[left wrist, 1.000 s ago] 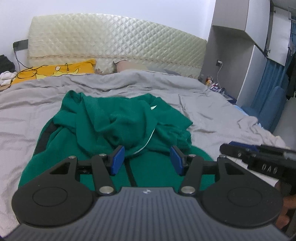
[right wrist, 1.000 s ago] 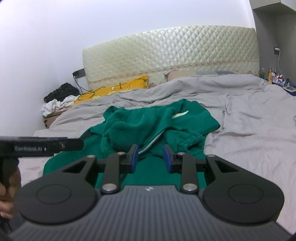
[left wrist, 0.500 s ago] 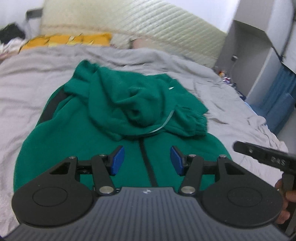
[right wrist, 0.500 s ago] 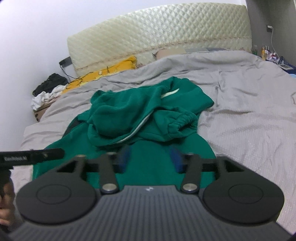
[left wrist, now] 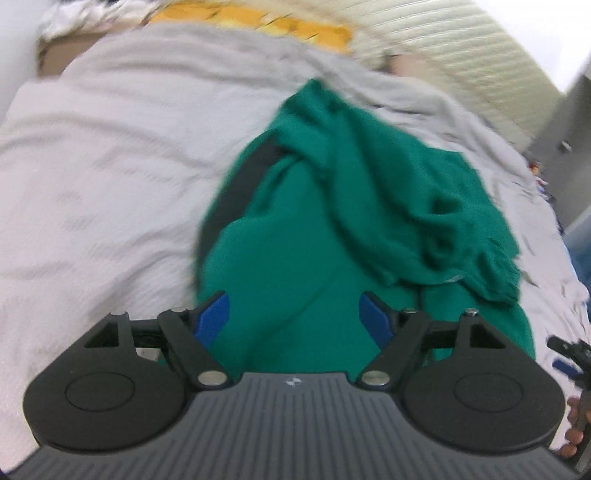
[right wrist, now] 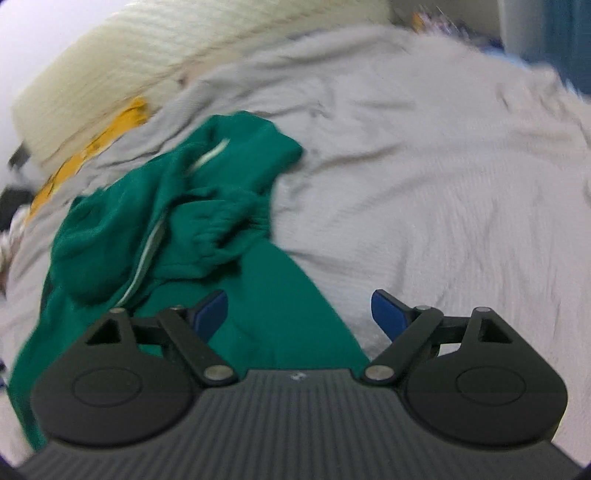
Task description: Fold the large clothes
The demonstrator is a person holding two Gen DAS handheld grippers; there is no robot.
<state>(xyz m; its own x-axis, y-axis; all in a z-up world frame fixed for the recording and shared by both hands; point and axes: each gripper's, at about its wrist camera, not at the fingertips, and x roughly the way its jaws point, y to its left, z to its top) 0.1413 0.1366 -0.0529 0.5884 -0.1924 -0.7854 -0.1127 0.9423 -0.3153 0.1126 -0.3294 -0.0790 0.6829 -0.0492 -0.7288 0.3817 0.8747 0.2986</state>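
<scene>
A large green fleece jacket (left wrist: 332,229) lies crumpled on a grey bedsheet (left wrist: 103,155), its upper part bunched over the flat lower body. My left gripper (left wrist: 293,317) hovers over the jacket's near left hem, jaws opening, nothing pressed between the blue pads. In the right wrist view the same jacket (right wrist: 177,236) fills the left half. My right gripper (right wrist: 299,314) hangs above the jacket's near right edge, where green cloth meets the sheet (right wrist: 443,177); its jaws are opening too and grip nothing. Both views are blurred by motion.
A quilted cream headboard (right wrist: 147,62) and a yellow pillow (left wrist: 258,26) lie at the far end of the bed. Grey cabinets (left wrist: 569,122) stand at the right. The other gripper and a hand (left wrist: 572,373) show at the left view's right edge.
Both grippers have dropped closer to the jacket and rolled, the left toward its left edge, the right toward its right edge. Both pairs of jaws have spread wider.
</scene>
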